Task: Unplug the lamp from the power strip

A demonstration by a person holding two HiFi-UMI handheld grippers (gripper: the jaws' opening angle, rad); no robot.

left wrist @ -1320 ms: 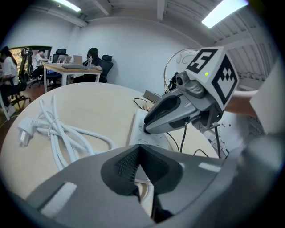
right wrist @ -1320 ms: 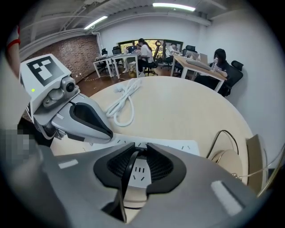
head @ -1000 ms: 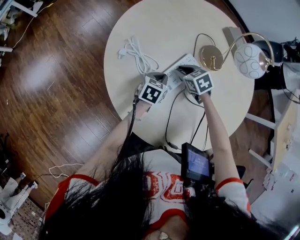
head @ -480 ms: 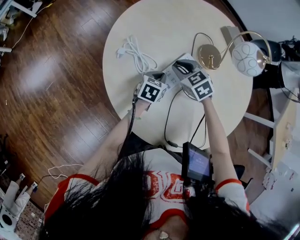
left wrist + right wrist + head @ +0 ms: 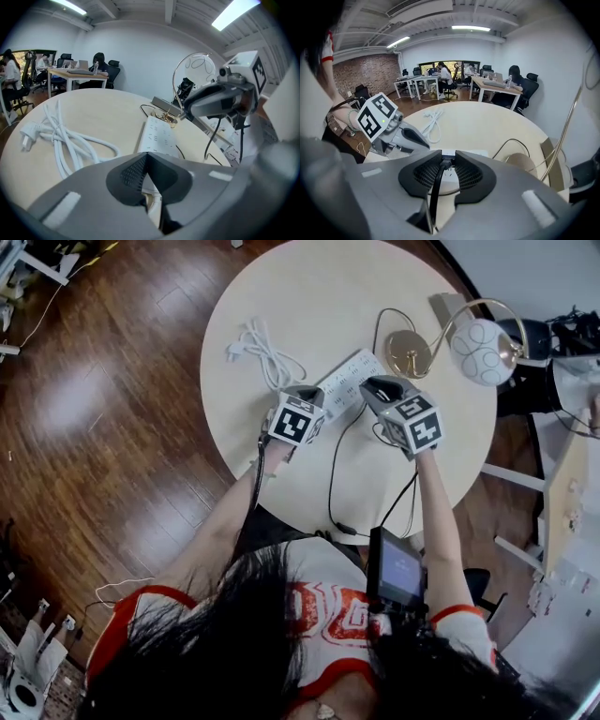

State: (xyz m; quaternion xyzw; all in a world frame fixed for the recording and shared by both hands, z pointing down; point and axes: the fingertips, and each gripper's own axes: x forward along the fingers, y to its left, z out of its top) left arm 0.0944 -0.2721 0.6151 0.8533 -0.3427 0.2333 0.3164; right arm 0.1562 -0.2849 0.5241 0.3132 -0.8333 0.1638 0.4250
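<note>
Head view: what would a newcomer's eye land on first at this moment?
Two grippers with marker cubes meet at the white power strip in the middle of the round table. The right claw is clamped on a black plug, and the left claw is closed on the strip's near end. The brass lamp with its white globe stands at the table's right edge, and a coiled white cord lies left of the strip.

left arm (image 5: 220, 526) and right arm (image 5: 439, 521) reaching forward, left tool (image 5: 317, 397) clamped (tips nearly meeting), right tool (image 5: 377, 390) clamped wider
</note>
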